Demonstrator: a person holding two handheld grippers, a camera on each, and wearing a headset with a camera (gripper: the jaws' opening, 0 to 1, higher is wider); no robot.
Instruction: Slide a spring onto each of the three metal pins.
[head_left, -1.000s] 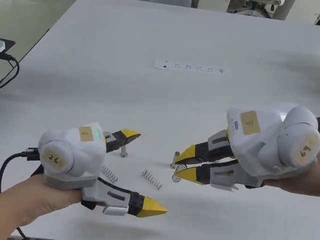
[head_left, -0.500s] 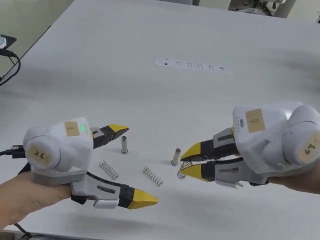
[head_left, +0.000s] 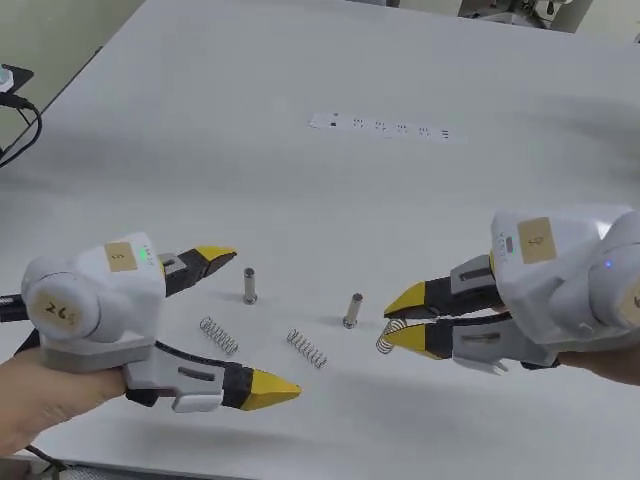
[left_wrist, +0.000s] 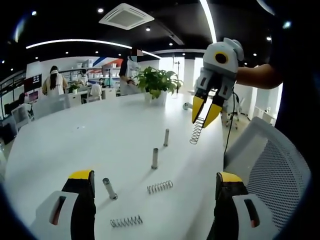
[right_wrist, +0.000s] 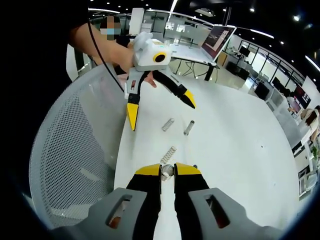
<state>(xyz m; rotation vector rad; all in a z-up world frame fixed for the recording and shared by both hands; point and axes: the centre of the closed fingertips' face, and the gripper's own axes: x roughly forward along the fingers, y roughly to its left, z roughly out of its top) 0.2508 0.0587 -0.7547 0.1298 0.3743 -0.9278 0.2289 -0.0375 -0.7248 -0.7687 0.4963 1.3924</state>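
Right gripper (head_left: 392, 322), spring (head_left: 384, 344) clamped, withdrawn — white table (head_left: 300, 200), office (left_wrist: 75, 60).

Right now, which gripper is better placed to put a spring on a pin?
The right. The right gripper is shut on a spring, and its tips are close to the nearest pin. The left gripper is open and holds nothing.

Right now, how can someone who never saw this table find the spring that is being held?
On the white table, find the right gripper with yellow tips. The spring hangs pinched in those tips, while the two other springs lie flat on the table.
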